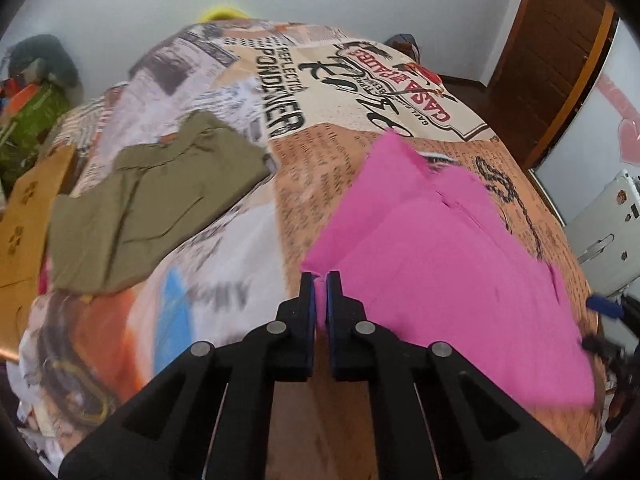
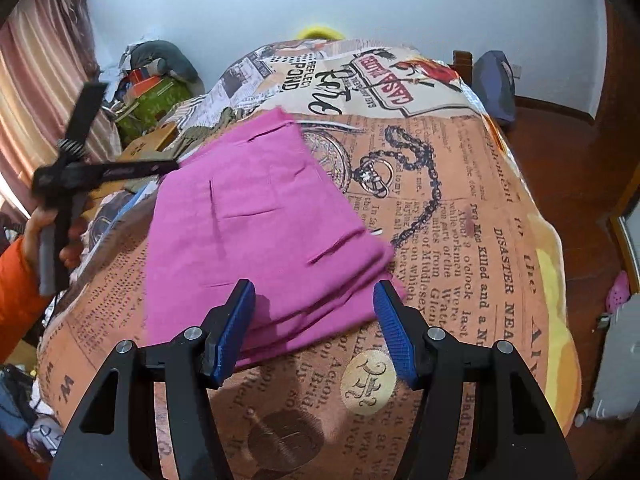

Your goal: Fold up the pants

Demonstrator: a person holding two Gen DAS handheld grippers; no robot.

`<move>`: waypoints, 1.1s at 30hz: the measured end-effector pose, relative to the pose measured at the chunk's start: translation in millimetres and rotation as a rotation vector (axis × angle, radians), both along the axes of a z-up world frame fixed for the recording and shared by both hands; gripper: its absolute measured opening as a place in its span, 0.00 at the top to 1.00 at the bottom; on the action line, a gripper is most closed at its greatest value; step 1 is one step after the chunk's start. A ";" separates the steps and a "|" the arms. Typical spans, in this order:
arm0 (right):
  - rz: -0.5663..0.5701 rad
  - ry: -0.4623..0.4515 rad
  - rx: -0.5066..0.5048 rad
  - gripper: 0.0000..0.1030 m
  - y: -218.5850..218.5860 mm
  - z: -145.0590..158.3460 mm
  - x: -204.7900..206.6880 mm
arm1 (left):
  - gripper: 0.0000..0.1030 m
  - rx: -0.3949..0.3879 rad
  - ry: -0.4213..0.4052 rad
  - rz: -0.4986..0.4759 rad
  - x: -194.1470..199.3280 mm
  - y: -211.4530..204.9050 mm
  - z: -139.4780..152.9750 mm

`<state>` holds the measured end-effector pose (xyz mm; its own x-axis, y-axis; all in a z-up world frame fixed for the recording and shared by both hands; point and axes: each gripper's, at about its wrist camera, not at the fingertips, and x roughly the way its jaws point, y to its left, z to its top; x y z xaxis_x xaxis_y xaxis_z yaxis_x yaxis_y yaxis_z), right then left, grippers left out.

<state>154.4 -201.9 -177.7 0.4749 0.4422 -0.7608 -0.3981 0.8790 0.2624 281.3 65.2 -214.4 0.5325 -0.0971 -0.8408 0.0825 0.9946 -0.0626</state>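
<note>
Left wrist view: my left claw [image 1: 320,280] pinches the pink pants' [image 1: 440,248] near-left corner; right claw [image 2: 314,312] hovers spread, should pinch the matching corner.

Printed bedspread [image 2: 460,240] carries pink pants [image 2: 260,220], olive garment [image 1: 152,200].

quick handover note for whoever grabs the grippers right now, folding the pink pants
Left gripper: shut on the pink pants, pinching their near-left corner.
Right gripper: open, holding nothing, poised over the pants' near edge.
Pants lie on the printed bedspread, already folded into a layered rectangle. A folded olive garment sits further left on the bed.
Left to do: probably one more fold or a tidy-up of the pink stack, then let go.
</note>
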 end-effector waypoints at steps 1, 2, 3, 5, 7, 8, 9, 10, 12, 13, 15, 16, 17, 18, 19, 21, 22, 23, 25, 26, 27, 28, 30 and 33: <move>0.002 -0.003 0.001 0.44 1.5 1.6 0.0 | 0.96 -0.002 -0.003 0.007 -10.1 2.5 2.5; 0.005 -0.008 0.003 0.44 3.5 3.8 -0.6 | 0.96 -0.009 -0.005 0.017 -22.8 6.0 4.9; 0.008 -0.013 0.007 0.44 5.4 5.5 -0.8 | 0.96 -0.013 -0.006 0.026 -31.0 8.1 6.3; 0.014 -0.018 0.018 0.44 8.2 8.0 0.1 | 0.96 -0.026 -0.011 0.042 -47.6 13.4 8.4; 0.025 -0.021 0.034 0.44 12.8 11.7 0.8 | 0.96 -0.065 -0.006 0.065 -64.7 21.8 8.5; 0.030 -0.021 0.040 0.44 15.3 13.0 1.8 | 0.96 -0.077 -0.003 0.079 -71.7 26.1 7.7; 0.035 -0.024 0.042 0.44 18.5 13.8 2.8 | 0.98 -0.083 -0.002 0.094 -77.0 29.8 6.7; 0.038 -0.028 0.041 0.44 21.0 14.1 3.6 | 0.99 -0.078 0.002 0.111 -82.9 34.1 4.8; 0.057 -0.033 0.027 0.44 30.9 13.1 7.3 | 0.99 -0.070 0.015 0.136 -90.2 41.6 0.2; 0.066 -0.032 0.020 0.44 34.9 11.5 9.0 | 1.00 -0.080 0.031 0.150 -94.1 48.0 -3.7; 0.084 -0.015 0.008 0.44 42.8 3.8 13.9 | 0.99 -0.095 0.045 0.155 -98.4 55.2 -6.4; 0.090 -0.004 0.005 0.44 44.7 -0.3 14.5 | 0.99 -0.082 0.041 0.149 -100.8 56.0 -4.9; 0.097 0.016 -0.003 0.44 47.9 -6.6 17.1 | 0.99 -0.057 0.033 0.138 -102.8 54.5 -2.4; 0.105 0.053 -0.016 0.44 51.5 -16.9 21.0 | 0.99 -0.033 0.023 0.123 -103.8 51.5 0.8; 0.111 0.074 -0.012 0.44 51.9 -22.0 21.6 | 0.99 -0.017 0.012 0.109 -104.3 48.7 4.5; 0.113 0.086 0.009 0.44 48.8 -22.8 23.1 | 0.99 0.004 -0.014 0.078 -102.7 42.0 14.2; 0.114 0.085 0.017 0.44 46.9 -20.6 24.0 | 0.98 0.010 -0.023 0.062 -100.7 38.6 18.3; 0.110 0.078 0.022 0.44 44.9 -17.3 24.6 | 0.98 0.019 -0.037 0.040 -97.0 33.4 24.1; 0.094 0.047 0.027 0.44 41.0 -7.5 30.1 | 0.98 0.027 -0.062 -0.003 -86.8 23.9 33.9; 0.089 0.034 0.028 0.44 40.2 -3.3 33.6 | 0.97 0.029 -0.071 -0.027 -79.9 17.4 38.7; 0.086 0.022 0.031 0.44 40.0 0.0 37.4 | 0.96 0.024 -0.075 -0.048 -72.7 11.7 42.4; 0.082 0.010 0.034 0.44 40.3 3.6 43.0 | 0.95 0.010 -0.074 -0.077 -63.0 4.2 45.9; 0.077 -0.006 0.035 0.44 43.0 7.6 55.0 | 0.91 -0.015 -0.064 -0.122 -44.8 -8.4 48.5; 0.086 -0.016 0.041 0.44 49.0 9.3 67.1 | 0.88 -0.005 -0.052 -0.178 -21.5 -29.3 44.9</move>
